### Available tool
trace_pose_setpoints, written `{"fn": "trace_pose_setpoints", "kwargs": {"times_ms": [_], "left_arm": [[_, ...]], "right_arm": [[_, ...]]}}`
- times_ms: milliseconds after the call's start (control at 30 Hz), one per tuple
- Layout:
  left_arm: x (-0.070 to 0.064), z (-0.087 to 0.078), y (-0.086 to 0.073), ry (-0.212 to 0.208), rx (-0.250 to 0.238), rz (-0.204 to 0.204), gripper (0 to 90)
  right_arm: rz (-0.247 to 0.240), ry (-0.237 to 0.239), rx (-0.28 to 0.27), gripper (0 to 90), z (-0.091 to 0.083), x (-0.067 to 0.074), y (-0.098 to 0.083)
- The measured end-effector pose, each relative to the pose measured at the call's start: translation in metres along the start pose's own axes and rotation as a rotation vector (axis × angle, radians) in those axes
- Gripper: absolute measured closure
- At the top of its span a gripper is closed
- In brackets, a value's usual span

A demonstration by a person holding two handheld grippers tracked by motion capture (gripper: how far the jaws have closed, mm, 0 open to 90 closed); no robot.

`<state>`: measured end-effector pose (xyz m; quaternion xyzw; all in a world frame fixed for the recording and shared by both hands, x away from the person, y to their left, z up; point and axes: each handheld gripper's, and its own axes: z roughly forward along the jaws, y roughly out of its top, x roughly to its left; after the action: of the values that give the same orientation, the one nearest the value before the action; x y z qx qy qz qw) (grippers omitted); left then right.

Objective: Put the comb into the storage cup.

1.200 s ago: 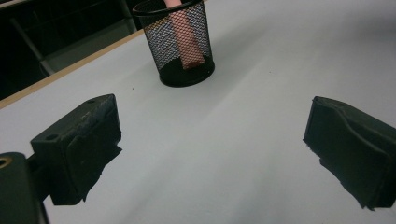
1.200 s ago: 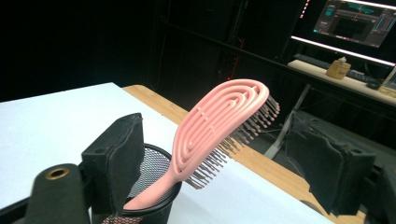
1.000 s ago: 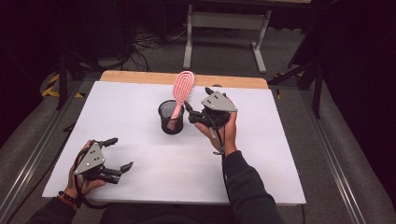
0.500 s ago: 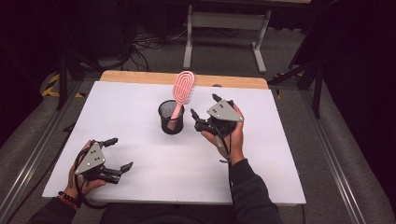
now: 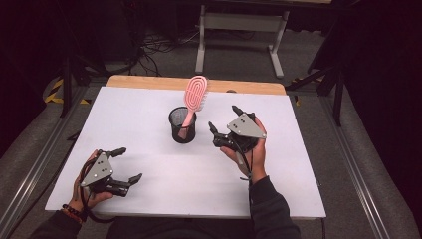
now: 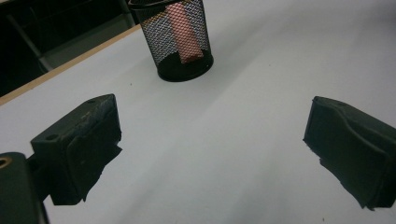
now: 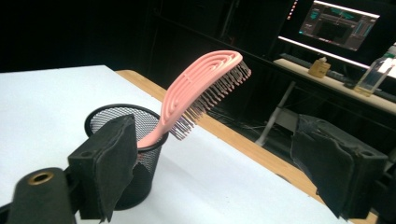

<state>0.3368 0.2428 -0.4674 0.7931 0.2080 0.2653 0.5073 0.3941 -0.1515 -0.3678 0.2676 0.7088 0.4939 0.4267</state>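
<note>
Pink hairbrush standing handle-down in the mesh cup

The pink hairbrush (image 5: 193, 97) leans in the black mesh cup (image 5: 182, 127) on the white table (image 5: 149, 114). The right gripper (image 5: 224, 124) hovers just right of the cup, jaws spread and empty. The left gripper (image 5: 127, 166) sits nearer the person, well apart from the cup, jaws also wide.

The left gripper (image 5: 123, 164) sits low at about 7 o'clock, gripped by the left hand (image 5: 84, 186), its jaws spread wide and aimed toward 2 o'clock. The right gripper (image 5: 223, 119) is held higher, just right of centre at about 3 o'clock, in the right hand (image 5: 247, 152); its jaws gape apart, pointing toward 10 o'clock, with the dark-sleeved forearm (image 5: 268, 211) entering from 5 o'clock.
</note>
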Motion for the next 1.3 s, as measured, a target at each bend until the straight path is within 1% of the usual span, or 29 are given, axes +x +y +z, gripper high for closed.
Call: {"fn": "trace_pose_setpoints", "kwargs": {"times_ms": [167, 233, 367, 633, 667, 767, 800, 967, 1100, 1300], "left_arm": [[0.000, 0.000, 0.000, -0.006, 0.003, 0.003, 4.7], [0.000, 0.000, 0.000, -0.008, 0.004, 0.006, 4.8], [0.000, 0.000, 0.000, -0.008, 0.005, 0.008, 4.7], [-0.001, 0.000, 0.000, -0.010, -0.002, 0.010, 5.0], [-0.001, -0.001, 0.000, -0.011, -0.008, 0.009, 5.0], [-0.001, 0.000, 0.000, -0.011, -0.005, 0.010, 5.0], [-0.001, 0.000, 0.000, -0.012, -0.005, 0.009, 5.0], [-0.001, 0.000, 0.000, -0.014, -0.001, 0.012, 5.0], [-0.001, 0.001, 0.000, -0.014, 0.004, 0.012, 5.0], [-0.001, 0.001, 0.000, -0.016, 0.009, 0.011, 5.0]], "right_arm": [[-0.005, 0.009, -0.015, 15.7, -0.003, 0.002, 0.001], [-0.024, 0.010, -0.015, 15.5, -0.006, 0.003, 0.002], [-0.037, 0.017, -0.017, 14.5, -0.010, 0.004, 0.002], [-0.037, 0.012, -0.019, 14.3, -0.020, 0.001, 0.000], [-0.032, 0.011, -0.021, 14.2, -0.021, 0.001, 0.000], [-0.023, 0.015, -0.022, 14.2, -0.024, 0.000, -0.001], [-0.034, 0.010, -0.013, 14.1, -0.026, 0.000, -0.003], [-0.052, 0.010, -0.006, 12.8, -0.031, 0.000, -0.006], [-0.056, 0.008, -0.004, 12.1, -0.035, 0.000, -0.008], [-0.056, 0.018, -0.009, 11.7, -0.041, -0.001, -0.013]]}}
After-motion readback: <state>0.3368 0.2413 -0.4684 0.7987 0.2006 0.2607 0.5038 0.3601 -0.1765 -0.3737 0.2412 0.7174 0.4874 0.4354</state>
